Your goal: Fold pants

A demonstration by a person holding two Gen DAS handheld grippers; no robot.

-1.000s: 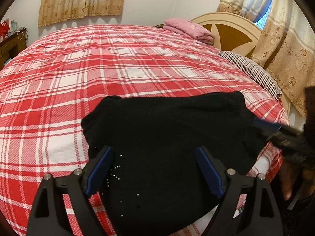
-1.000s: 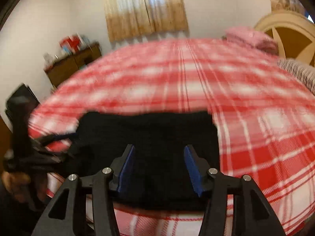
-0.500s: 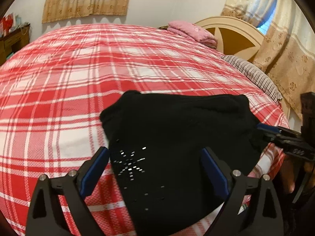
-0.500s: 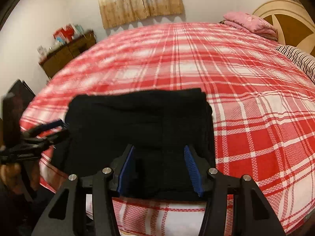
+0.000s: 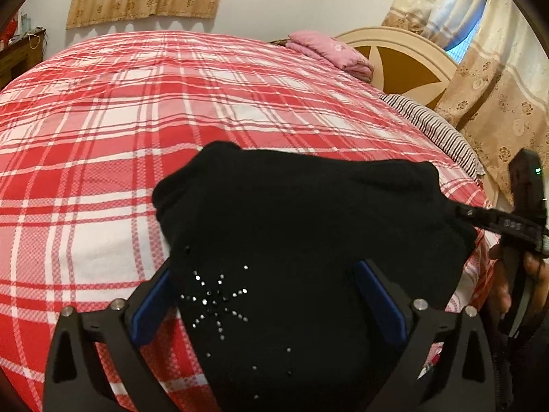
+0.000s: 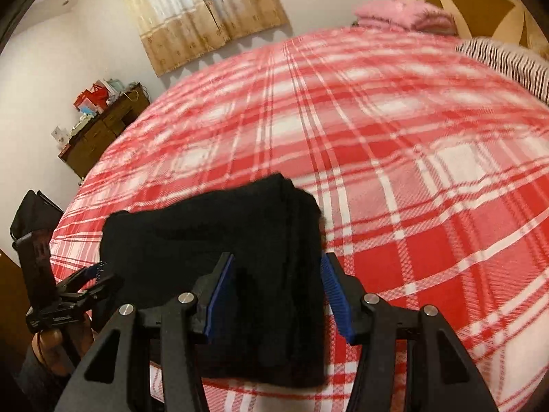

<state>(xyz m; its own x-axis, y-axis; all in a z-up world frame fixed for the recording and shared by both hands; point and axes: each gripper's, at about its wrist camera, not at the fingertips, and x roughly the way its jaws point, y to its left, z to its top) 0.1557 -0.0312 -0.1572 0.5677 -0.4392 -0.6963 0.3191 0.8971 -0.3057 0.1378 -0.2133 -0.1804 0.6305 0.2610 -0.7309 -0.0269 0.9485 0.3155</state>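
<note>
Left wrist view: red plaid bed [image 5: 103, 130] spread far ahead of left gripper [image 5: 271, 295]. Black pants [image 5: 308, 226], folded into a thick block, lying on bed's near edge, directly under and between the blue pads; rhinestone star pattern [image 5: 218, 300] just inside the left pad. Jaws opening wide, pads clear of the cloth. Right wrist view: right gripper [image 6: 278, 295] half parted, straddling the pants' right end [image 6: 240, 250], grip uncertain.
</note>
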